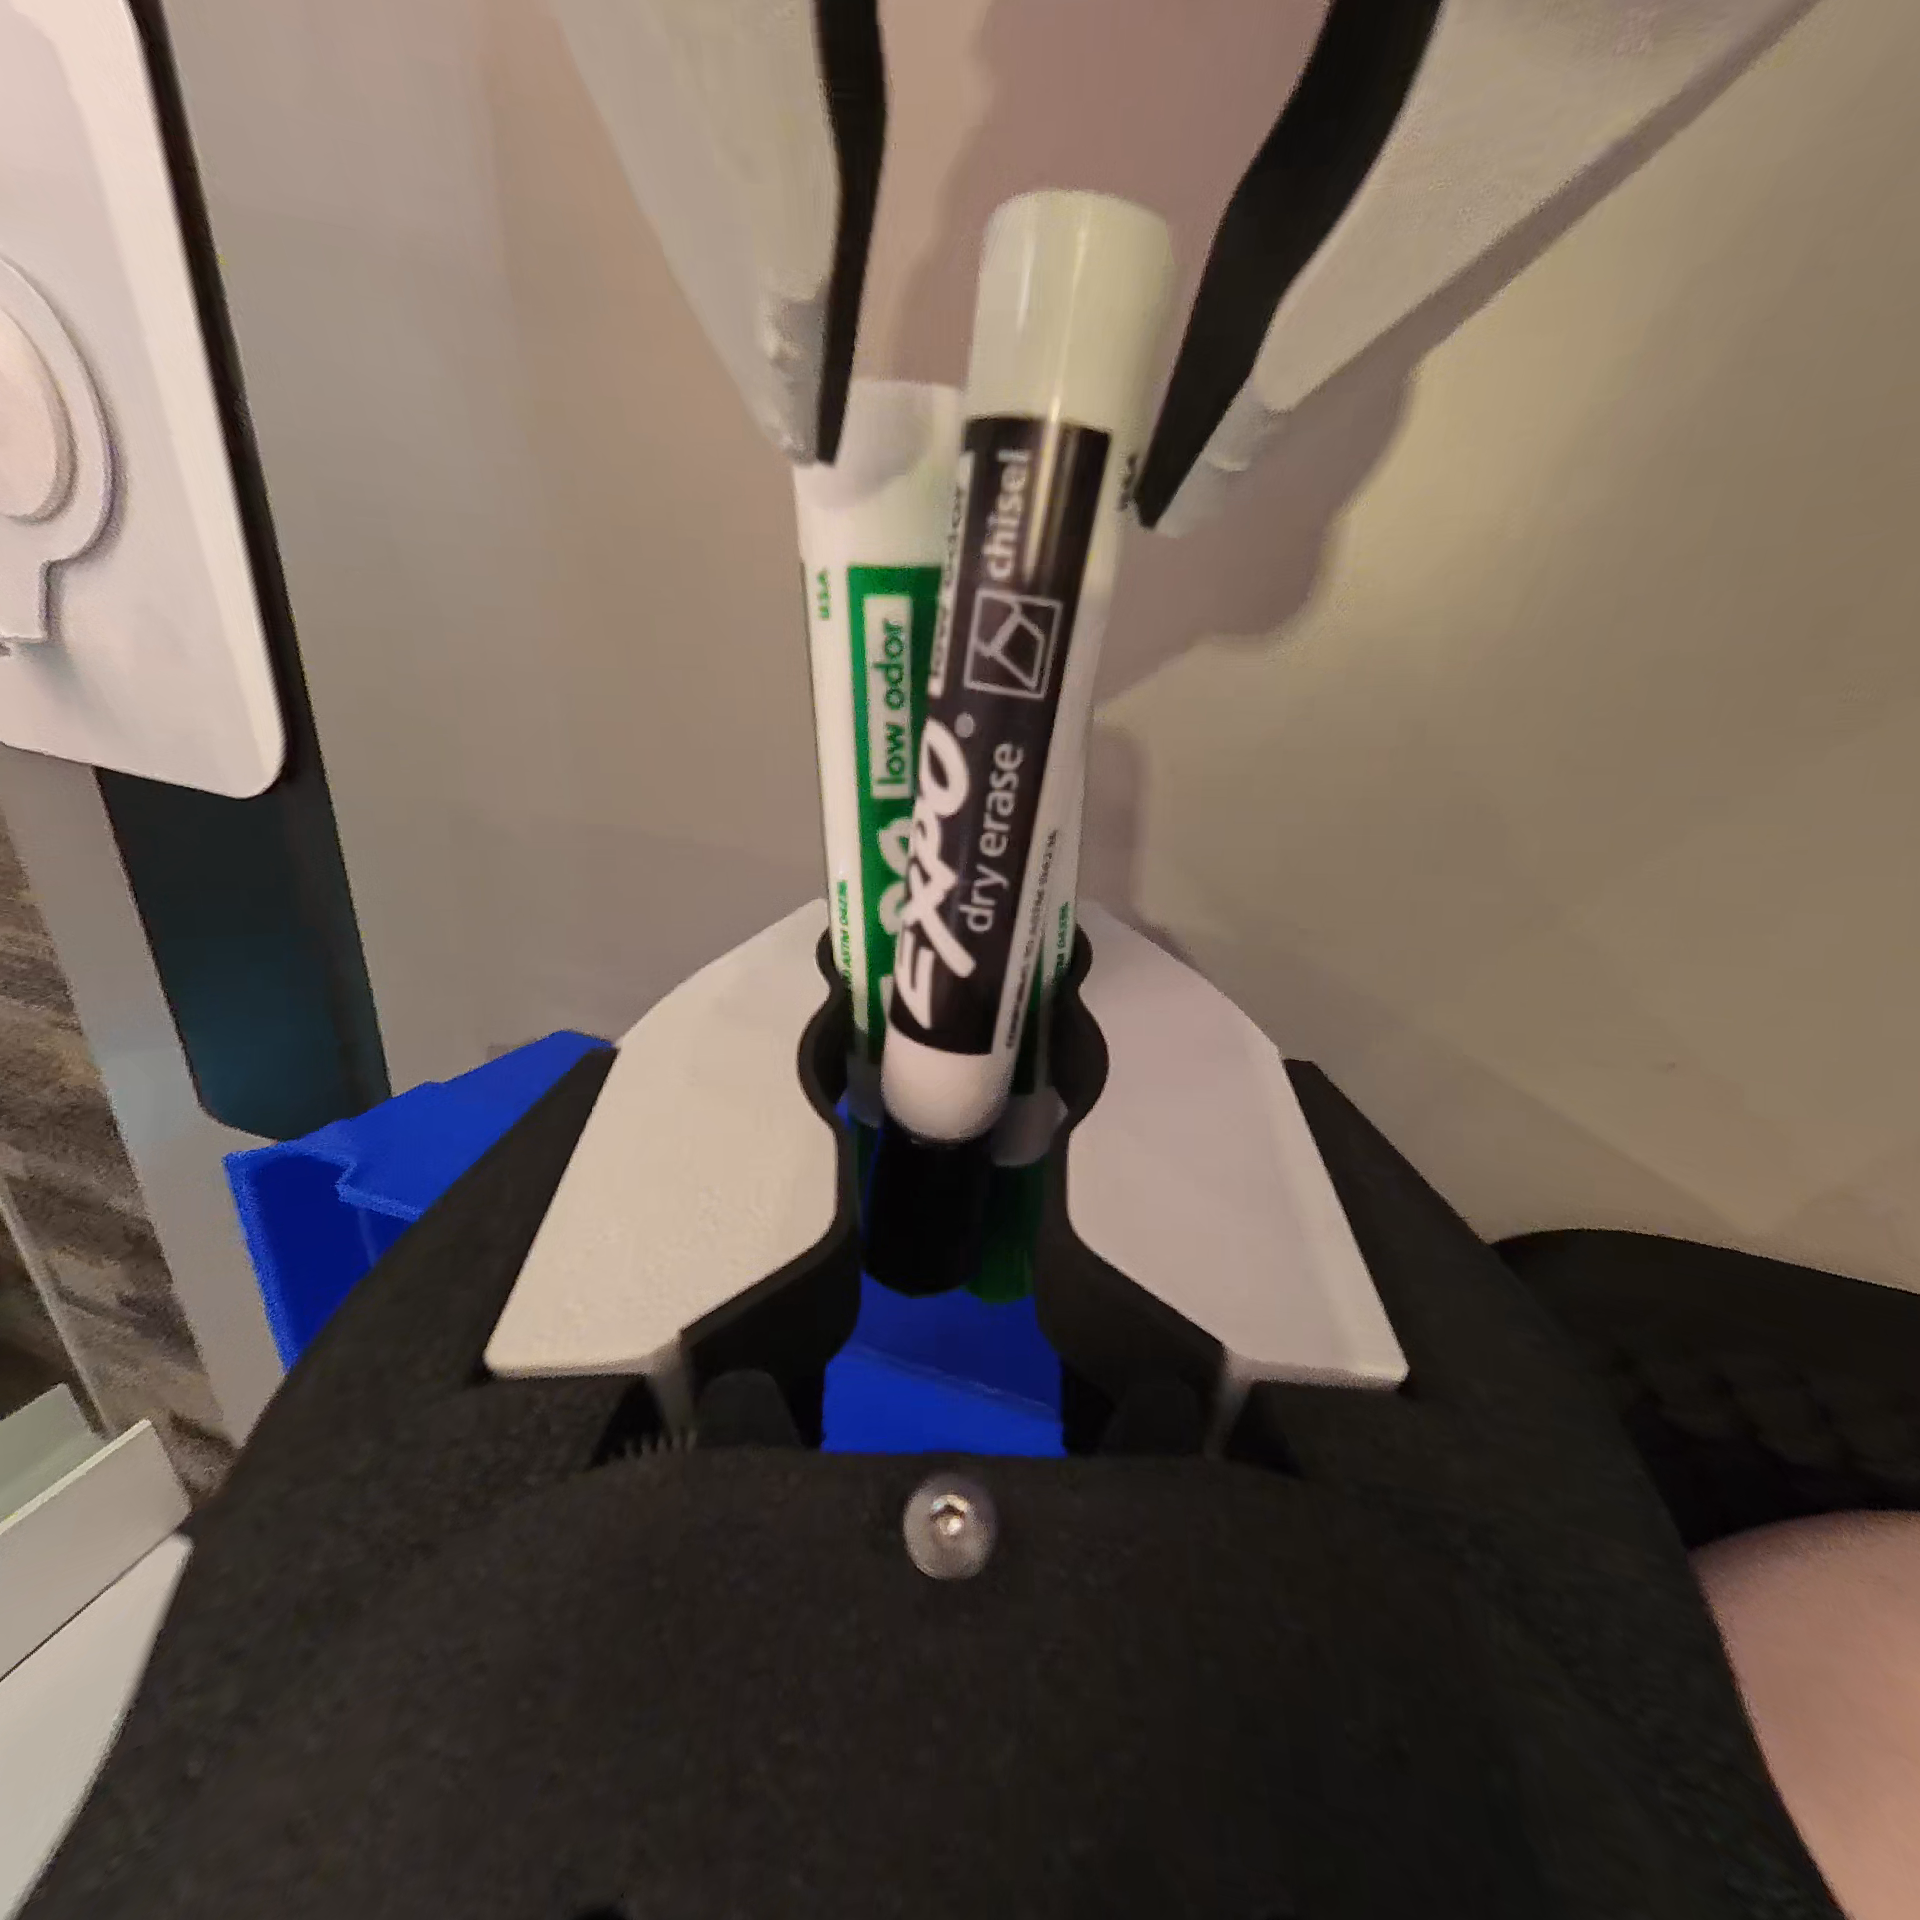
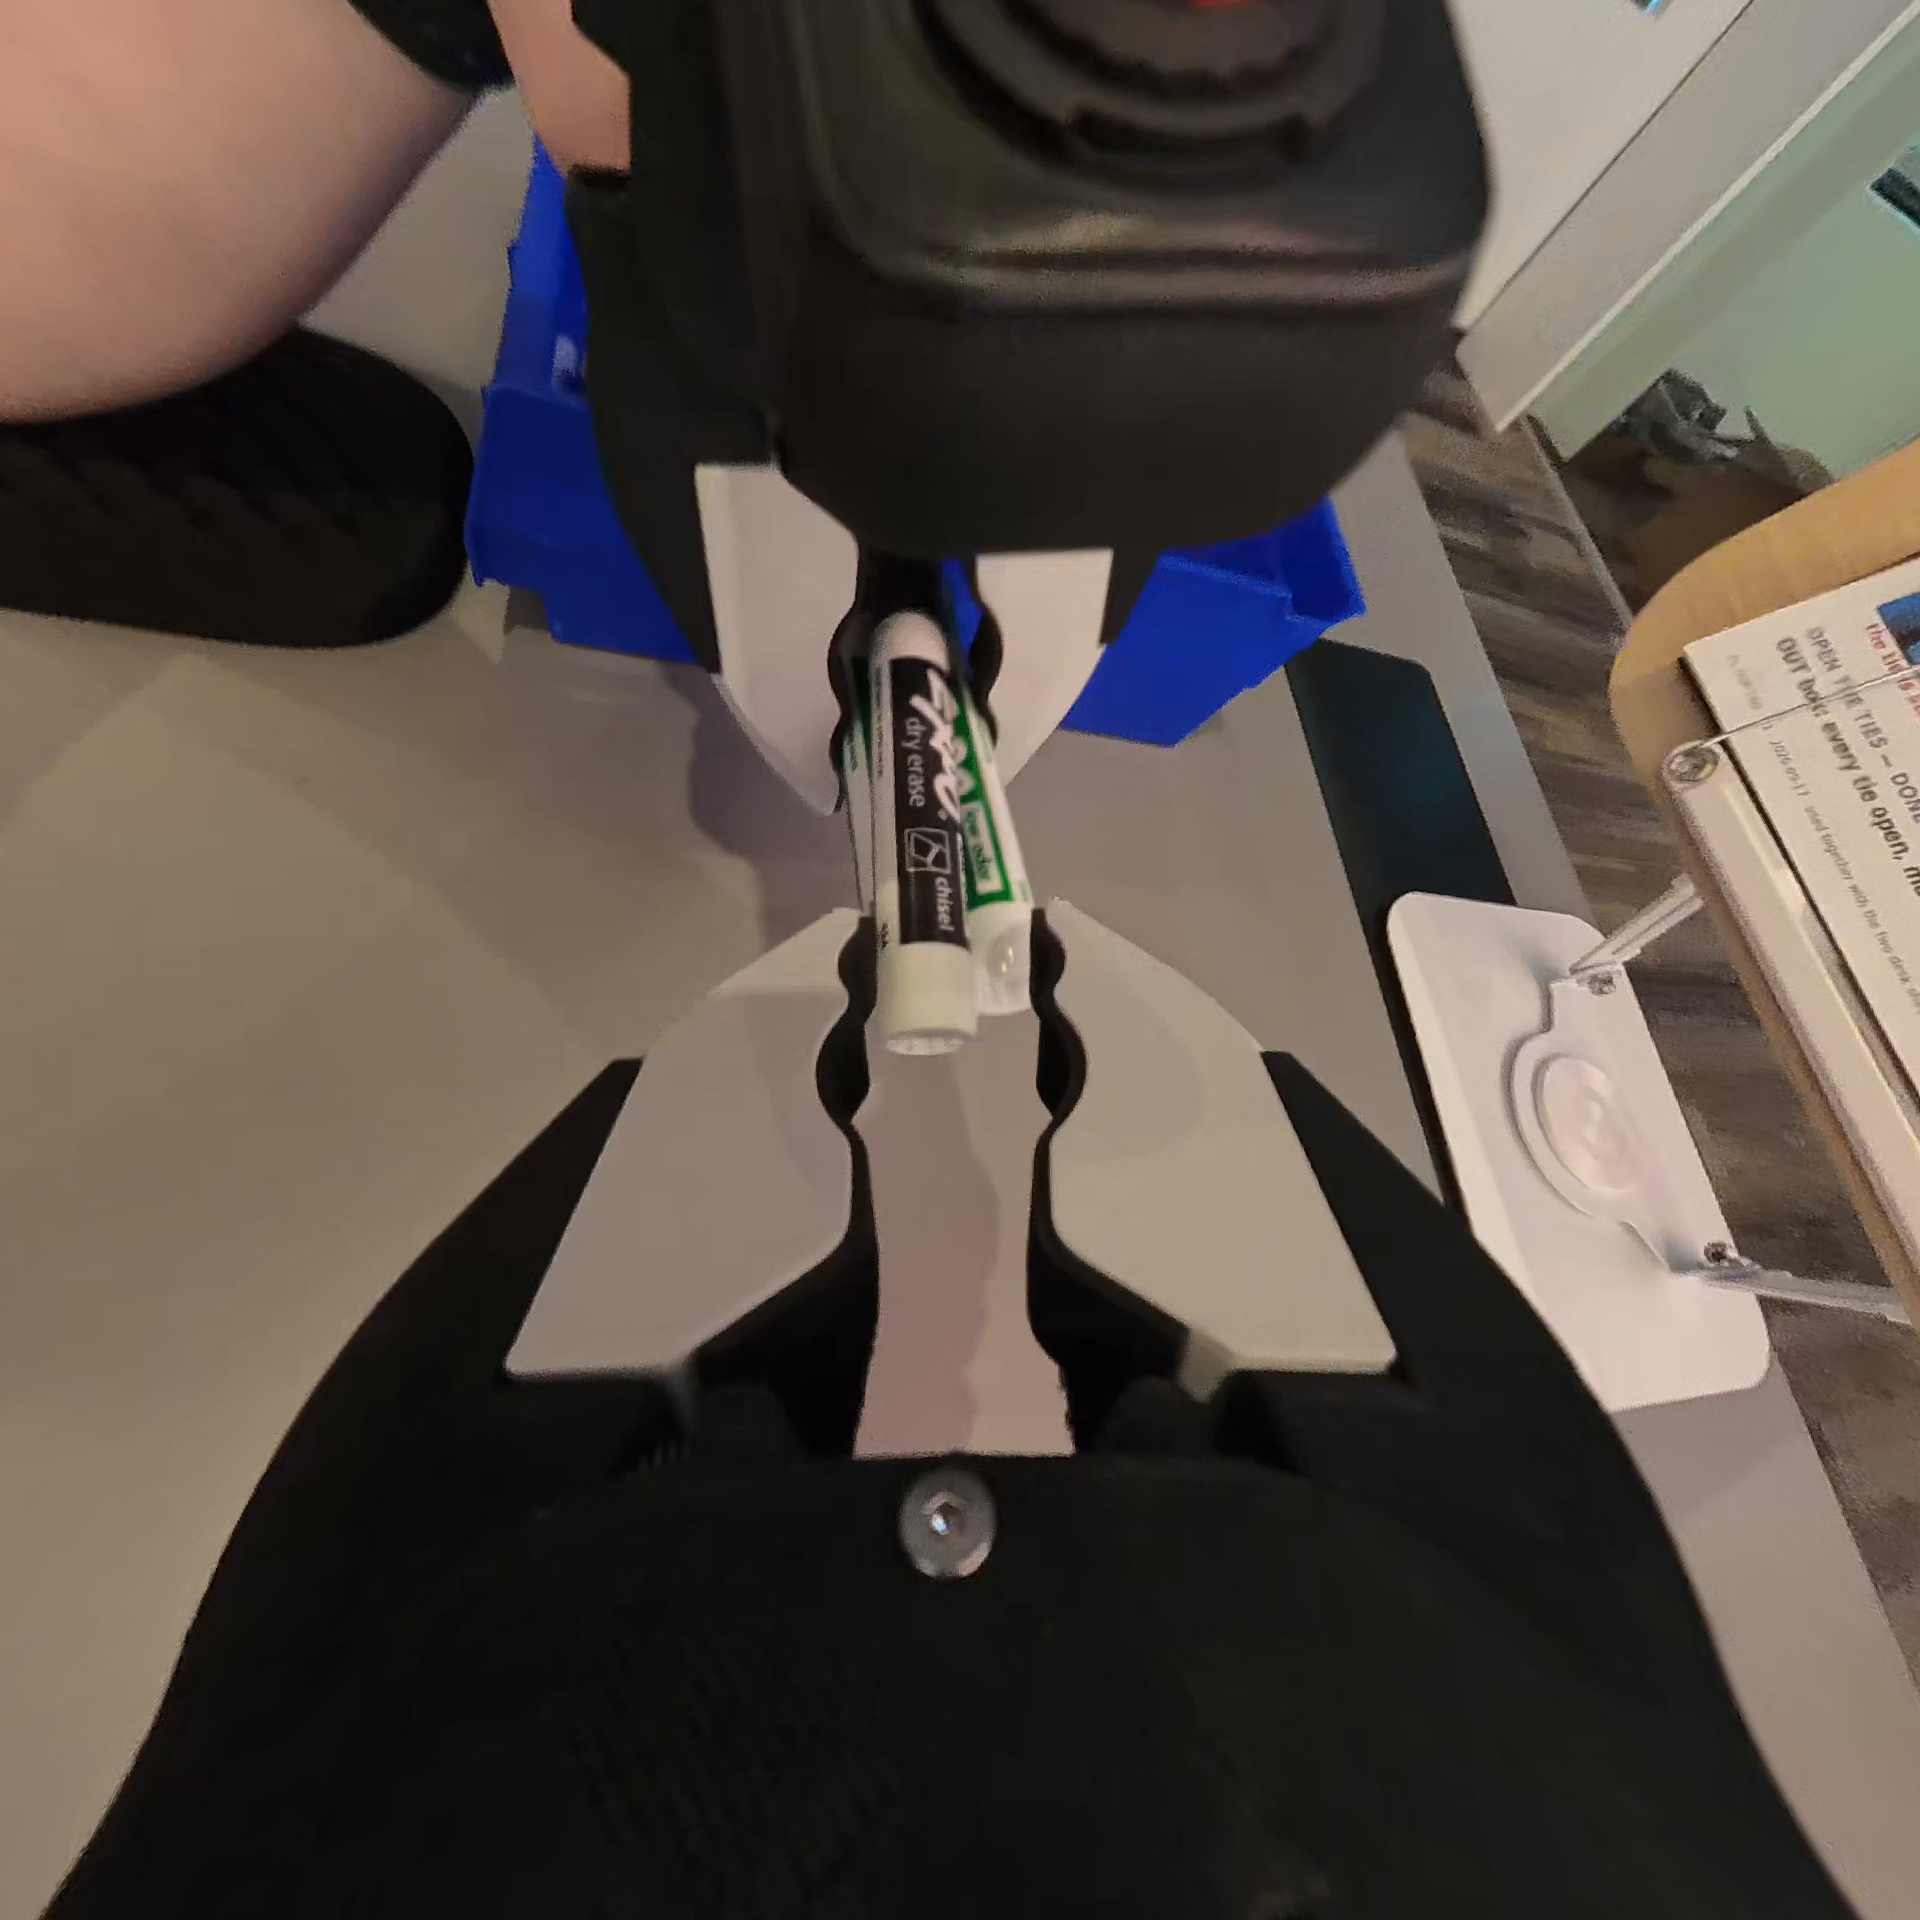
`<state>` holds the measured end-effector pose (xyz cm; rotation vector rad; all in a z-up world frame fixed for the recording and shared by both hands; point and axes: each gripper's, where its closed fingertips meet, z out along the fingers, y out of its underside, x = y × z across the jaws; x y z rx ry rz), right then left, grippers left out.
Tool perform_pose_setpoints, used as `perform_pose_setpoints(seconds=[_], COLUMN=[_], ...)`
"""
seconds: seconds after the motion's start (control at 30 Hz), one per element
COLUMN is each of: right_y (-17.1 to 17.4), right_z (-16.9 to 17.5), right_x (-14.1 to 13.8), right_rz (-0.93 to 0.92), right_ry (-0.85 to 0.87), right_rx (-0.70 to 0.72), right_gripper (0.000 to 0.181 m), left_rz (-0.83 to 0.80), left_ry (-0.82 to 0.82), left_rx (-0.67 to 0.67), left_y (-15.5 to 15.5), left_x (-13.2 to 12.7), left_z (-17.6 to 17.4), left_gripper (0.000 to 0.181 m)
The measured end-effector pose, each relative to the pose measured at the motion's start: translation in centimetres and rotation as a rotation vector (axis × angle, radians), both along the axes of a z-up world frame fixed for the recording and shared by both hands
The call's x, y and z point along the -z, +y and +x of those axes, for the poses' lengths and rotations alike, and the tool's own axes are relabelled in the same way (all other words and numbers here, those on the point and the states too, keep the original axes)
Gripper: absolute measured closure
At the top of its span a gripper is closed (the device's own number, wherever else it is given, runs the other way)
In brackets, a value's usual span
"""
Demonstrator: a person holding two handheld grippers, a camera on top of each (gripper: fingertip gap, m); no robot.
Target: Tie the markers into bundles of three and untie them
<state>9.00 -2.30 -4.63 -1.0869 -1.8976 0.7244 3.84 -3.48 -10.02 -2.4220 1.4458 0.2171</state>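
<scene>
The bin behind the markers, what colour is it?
Bright blue. The bin shows best in the right wrist view, behind the left gripper.

Third marker (image 1: pixel 1060 935) largely hidden.

Soft, warm indoor light falls evenly. Both wide-angle views bend straight lines near the edges. The markers (image 1: pixel 977 727) look fairly sharp; the table (image 2: pixel 312 935) carries soft, smeared shadows, and close parts blur.

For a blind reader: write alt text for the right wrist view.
Two grippers face each other over a grey table; the far left gripper clamps a marker bundle, whose near end sits between the right gripper's open fingers.
</scene>
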Motion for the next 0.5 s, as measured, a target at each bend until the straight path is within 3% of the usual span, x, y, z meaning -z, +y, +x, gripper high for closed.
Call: perform_pose_setpoints(seconds=[0.1,0.23,0.37,0.43,0.5], right_y=[-0.3,0.3,0.6,0.1,-0.2], right_z=[0.3,1.2,2.4,2.8,2.9], right_x=[-0.7,-1.2,-2.5,-3.1,-3.3], right_rz=[-0.045,-0.056,-0.109,-0.144,-0.157], right_ry=[0.039,0.026,0.068,0.097,0.099], right_rx=[-0.039,-0.038,-0.058,-0.102,-0.129], right_gripper=[0.158,0.145,0.159,0.180,0.179], left_rz=[-0.003,-0.012,-0.016,-0.014,-0.021], left_ry=[-0.057,-0.091,-0.133,-0.146,-0.154], left_rx=[0.017,0.039,0.060,0.067,0.065], left_y=[0.1,-0.2,-0.5,-0.6,-0.8], left_x=[-0.2,-0.3,-0.7,-0.9,-1.1], left_z=[0.7,1.0,1.6,1.8,1.8], left_gripper=[0.144,0.144,0.144,0.144,0.144])
